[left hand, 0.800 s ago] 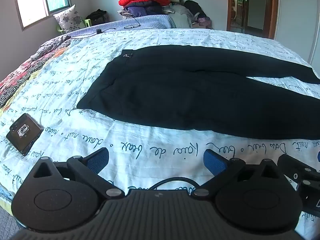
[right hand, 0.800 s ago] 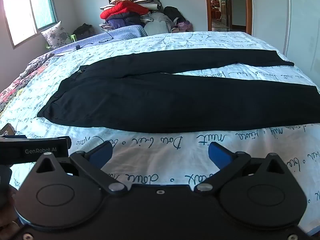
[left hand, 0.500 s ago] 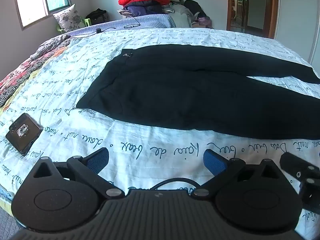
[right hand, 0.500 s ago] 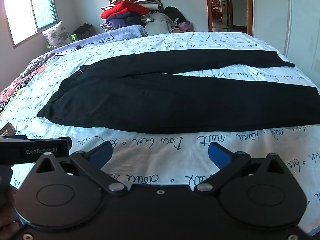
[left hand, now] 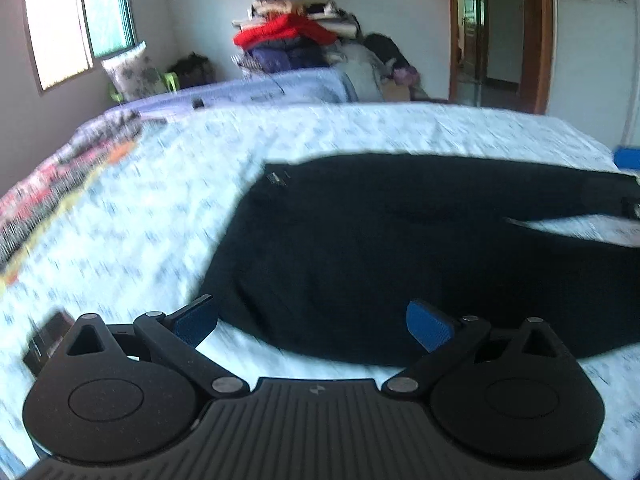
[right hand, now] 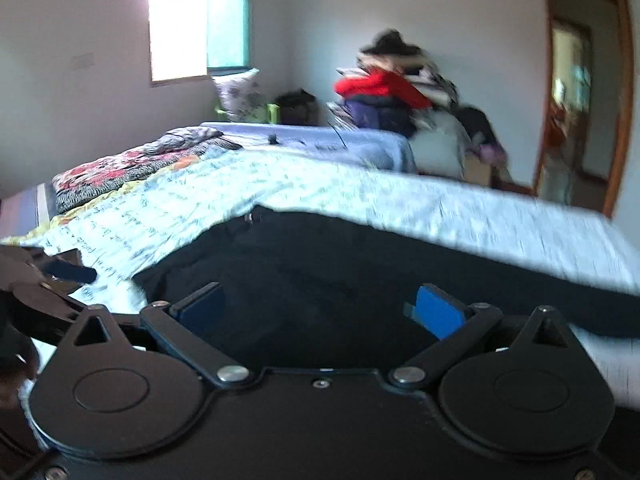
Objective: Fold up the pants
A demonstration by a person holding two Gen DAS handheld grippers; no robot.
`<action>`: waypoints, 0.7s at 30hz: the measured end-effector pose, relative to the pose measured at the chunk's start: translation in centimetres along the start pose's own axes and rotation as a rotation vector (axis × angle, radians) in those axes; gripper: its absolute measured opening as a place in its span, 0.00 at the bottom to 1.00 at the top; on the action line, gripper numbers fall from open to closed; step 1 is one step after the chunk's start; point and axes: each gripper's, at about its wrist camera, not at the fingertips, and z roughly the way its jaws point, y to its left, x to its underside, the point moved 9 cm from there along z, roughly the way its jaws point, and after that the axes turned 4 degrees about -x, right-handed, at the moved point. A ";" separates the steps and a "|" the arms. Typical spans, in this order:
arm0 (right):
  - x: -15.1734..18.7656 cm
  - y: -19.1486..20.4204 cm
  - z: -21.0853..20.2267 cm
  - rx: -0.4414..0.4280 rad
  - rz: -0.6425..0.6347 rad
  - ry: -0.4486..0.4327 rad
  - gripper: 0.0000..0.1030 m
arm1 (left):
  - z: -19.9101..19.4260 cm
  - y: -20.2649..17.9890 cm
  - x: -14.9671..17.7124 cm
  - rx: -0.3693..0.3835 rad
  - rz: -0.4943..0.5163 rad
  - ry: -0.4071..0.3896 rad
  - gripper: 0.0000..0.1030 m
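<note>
Black pants (left hand: 400, 248) are seen laid flat on a bed covered by a white sheet (left hand: 152, 208) printed with dark script. In the left wrist view the waist end is turned toward the left of the picture, and the two legs run off to the right, with a sliver of sheet showing between them near the right edge. A small metal fastener (left hand: 276, 178) is visible at the upper corner of the waistband.

The left hand-held gripper (left hand: 312, 322) is held spread wide, nothing being gripped; the near edge of the pants is seen between its blue pads (left hand: 430, 326), but contact cannot be made out through the blur. The right hand-held gripper (right hand: 320, 308) is likewise spread wide and empty, with black cloth filling the space ahead of its fingers; whether it is touched cannot be told.

A small dark object (left hand: 46, 340) is seen on the sheet at the left, just beyond the left gripper's body. A patterned blanket (right hand: 132, 170) is bunched along the far left side of the bed. A pile of clothes (left hand: 292, 36) topped with a red garment is stacked against the back wall, a window (right hand: 198, 26) is set to its left and a wooden door frame (left hand: 536, 36) to its right
</note>
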 end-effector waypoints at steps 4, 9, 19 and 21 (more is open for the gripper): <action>-2.2 -1.9 6.7 -0.058 -0.073 0.098 1.00 | 3.0 1.4 -2.6 0.026 0.007 0.012 0.98; -3.2 -4.4 16.0 -0.077 -0.195 0.236 1.00 | 8.0 4.1 -5.3 0.098 -0.111 0.080 0.98; -4.9 -5.0 32.5 -0.238 -0.252 0.372 0.78 | 15.1 6.5 -9.6 -0.052 -0.049 0.111 0.99; -4.5 -4.6 35.0 -0.282 -0.220 0.406 0.70 | 16.4 6.5 -10.3 -0.043 -0.070 0.112 0.99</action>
